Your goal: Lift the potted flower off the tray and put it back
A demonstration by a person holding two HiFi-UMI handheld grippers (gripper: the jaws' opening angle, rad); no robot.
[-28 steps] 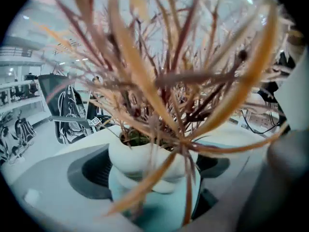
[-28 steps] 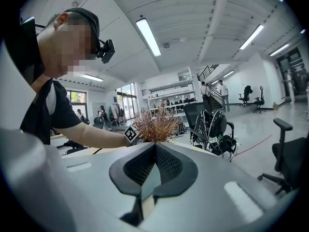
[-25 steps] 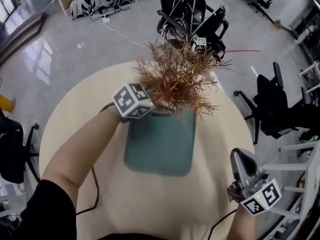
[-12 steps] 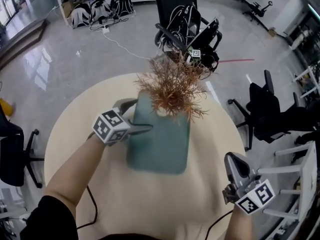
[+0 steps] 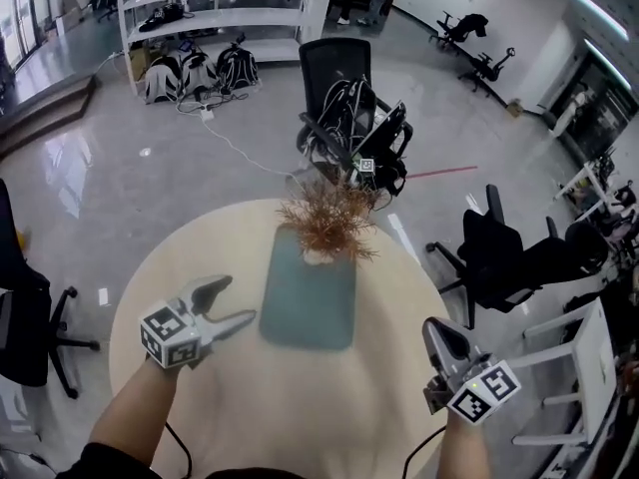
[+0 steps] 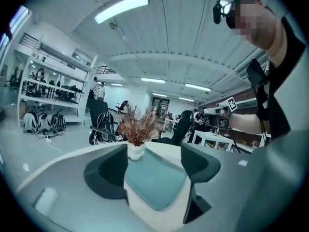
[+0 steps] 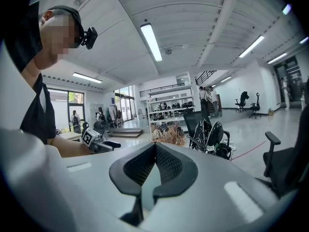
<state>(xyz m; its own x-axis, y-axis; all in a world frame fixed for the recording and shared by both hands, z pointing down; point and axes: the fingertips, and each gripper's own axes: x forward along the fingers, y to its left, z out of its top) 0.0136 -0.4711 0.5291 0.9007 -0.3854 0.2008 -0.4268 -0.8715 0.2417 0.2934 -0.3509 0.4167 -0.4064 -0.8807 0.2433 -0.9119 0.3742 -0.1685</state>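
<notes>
Head view: your left gripper (image 5: 236, 300) hangs over the near left part of the table (image 5: 389, 407), beside the tray (image 5: 310, 312) and clear of it. Its jaws stand apart and have just been closing, with nothing between them. Your right gripper (image 5: 433, 327) is over the near right edge of the table, well apart from the tray, its jaws drawn together on nothing. The flower (image 5: 324, 228) stands upright in its pot on the far end of the tray, and neither gripper touches it. A chair (image 5: 344, 98) draped with cables sits just past the table.

Left gripper view: you look along the left gripper (image 6: 154, 149), whose jaws are parted and grip nothing. In the gap between them you see the tray (image 6: 157, 182) lying on the table (image 6: 72, 153), and at its far end the flower (image 6: 137, 125) in a white pot (image 6: 135, 151), away from the jaws. Your right gripper (image 6: 208, 111) shows at the right, held above the table.

Right gripper view: the right gripper (image 7: 155, 146) has its jaws clenched, tips meeting, and it is empty. Beyond them you see the flower (image 7: 169, 135), and at the left your left gripper (image 7: 115, 143) with its jaws parted. The chair (image 7: 207, 129) stands behind the flower.
</notes>
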